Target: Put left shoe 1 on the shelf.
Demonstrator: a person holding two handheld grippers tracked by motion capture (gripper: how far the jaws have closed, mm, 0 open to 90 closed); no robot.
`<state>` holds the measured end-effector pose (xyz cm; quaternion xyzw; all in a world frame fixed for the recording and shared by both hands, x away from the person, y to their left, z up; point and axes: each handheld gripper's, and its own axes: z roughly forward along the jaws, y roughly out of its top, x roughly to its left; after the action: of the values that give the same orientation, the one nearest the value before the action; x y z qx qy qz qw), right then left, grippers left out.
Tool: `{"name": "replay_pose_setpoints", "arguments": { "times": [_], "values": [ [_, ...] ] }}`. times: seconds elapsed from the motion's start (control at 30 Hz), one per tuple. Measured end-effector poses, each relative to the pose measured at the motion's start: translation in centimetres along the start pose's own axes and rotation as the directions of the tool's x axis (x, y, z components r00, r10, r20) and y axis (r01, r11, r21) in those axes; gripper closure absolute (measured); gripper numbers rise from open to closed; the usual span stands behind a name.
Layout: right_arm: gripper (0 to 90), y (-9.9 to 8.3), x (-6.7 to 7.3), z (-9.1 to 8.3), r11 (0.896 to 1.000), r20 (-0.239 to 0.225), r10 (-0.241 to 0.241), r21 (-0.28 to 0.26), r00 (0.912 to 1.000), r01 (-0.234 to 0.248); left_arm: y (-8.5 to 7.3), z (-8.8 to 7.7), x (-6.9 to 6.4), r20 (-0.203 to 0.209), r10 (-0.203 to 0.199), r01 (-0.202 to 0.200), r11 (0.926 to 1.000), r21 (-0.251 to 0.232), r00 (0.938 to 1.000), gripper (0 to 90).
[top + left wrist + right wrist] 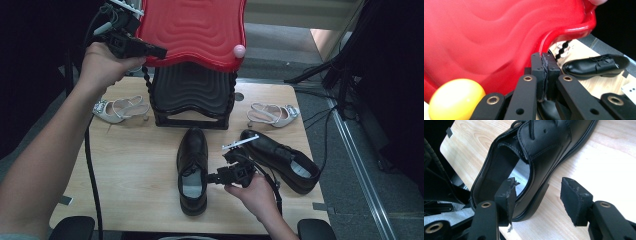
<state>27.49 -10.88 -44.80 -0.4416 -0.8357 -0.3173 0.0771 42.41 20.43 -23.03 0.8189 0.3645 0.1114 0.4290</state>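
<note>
- My left gripper (159, 51) is raised at about 11 o'clock over the table, jaws pinched together on the front-left rim of the red lid (192, 30), holding it tilted up above the black tiered rack (191, 97).
- In the left gripper view the pads meet on that red edge; a yellow ball (455, 98) sits at 8 o'clock in the picture (what it belongs to I cannot tell).
- A pink ball knob (239, 50) shows at the lid's right front corner.
- My right gripper (212, 178) is low at 6 o'clock, jaws spread wide and gripping nothing.
- In the right gripper view one pad hangs over the heel opening of the near black lace-up shoe (193, 167), the other outside its wall, neither pressing.
- That shoe stands on the wooden table (135, 175), toe toward 12 o'clock, just in front of the rack.
- A second black lace-up shoe (280, 160) lies at 4 o'clock, angled.
- One white heeled sandal (120, 109) sits at 10 o'clock, another white sandal (272, 114) at 2 o'clock.
</note>
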Motion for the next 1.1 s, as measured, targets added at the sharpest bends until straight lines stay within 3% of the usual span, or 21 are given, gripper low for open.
{"name": "replay_pose_setpoints", "arguments": {
  "times": [0.27, 0.53, 0.63, 0.7, 0.8, 1.1],
  "values": [
    [46.0, -0.2, 0.6, 0.7, 1.000, -0.003, 0.017, 0.014, 0.9998, -0.017, 0.5, 0.5, 0.1, -0.020, 0.006, -0.005, 0.9999, 0.011, 0.9998, 88.6],
    [49.7, 0.0, 0.5, 2.7, 0.995, 0.009, 0.079, 0.064, 0.9968, -0.079, 0.7, 0.8, 0.3, -0.042, 0.011, -0.010, 0.9995, 0.029, 0.9990, 88.7],
    [55.0, 0.6, 0.3, 3.5, 0.985, 0.023, 0.136, 0.102, 0.9904, -0.138, 0.8, 0.9, 0.4, -0.051, 0.012, -0.010, 0.9993, 0.035, 0.9986, 88.7],
    [57.3, 1.0, 0.1, 4.1, 0.972, 0.032, 0.185, 0.142, 0.9823, -0.187, 0.7, 0.9, 0.4, -0.051, 0.015, -0.013, 0.9993, 0.036, 0.9986, 88.6],
    [60.1, 1.4, -0.1, 4.8, 0.959, 0.019, 0.219, 0.180, 0.9755, -0.219, 0.7, 1.0, 0.5, -0.055, 0.016, -0.014, 0.9992, 0.037, 0.9984, 88.6],
    [69.7, 1.8, -0.7, 6.4, 0.946, 0.027, 0.210, 0.247, 0.9773, -0.210, 0.7, 0.9, 0.4, -0.066, 0.020, -0.017, 0.9989, 0.045, 0.9976, 88.7]
  ]
}}
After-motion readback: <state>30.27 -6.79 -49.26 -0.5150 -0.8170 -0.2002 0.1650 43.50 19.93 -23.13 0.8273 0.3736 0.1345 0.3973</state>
